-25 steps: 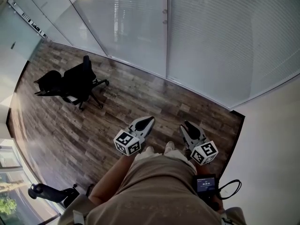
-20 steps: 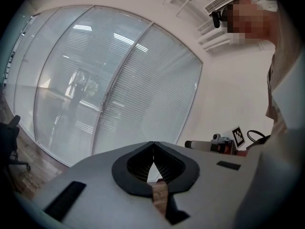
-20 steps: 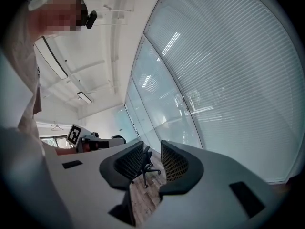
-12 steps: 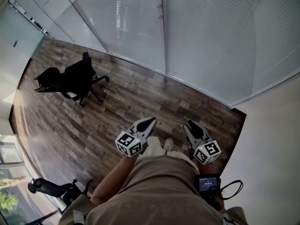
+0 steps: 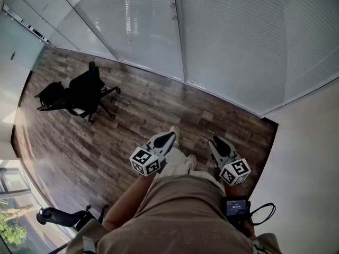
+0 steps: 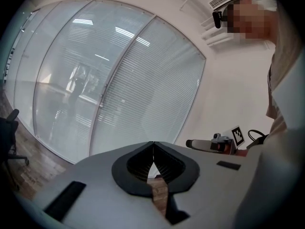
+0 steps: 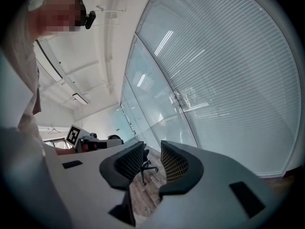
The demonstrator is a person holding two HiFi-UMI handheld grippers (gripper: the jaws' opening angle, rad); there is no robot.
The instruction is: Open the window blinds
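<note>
Since the earlier frame the person had stepped toward the blinds [image 5: 254, 41]: one shoe [image 5: 175, 130] now lay ahead on the floor [image 5: 132, 115], and the post between the glass panels had slid left in the head view. At the far left a black chair [image 5: 82, 91] stood well apart from the person. The left gripper [image 5: 168, 136] pointed forward just beside that shoe; its jaws were pressed together with nothing between them. The right gripper [image 5: 214, 140] was level with it, jaws a modest gap apart and empty. The blinds were closed, slats flat, across the glass ahead of both grippers and untouched. A plain wall [image 5: 312, 157] met them at the right.
</note>
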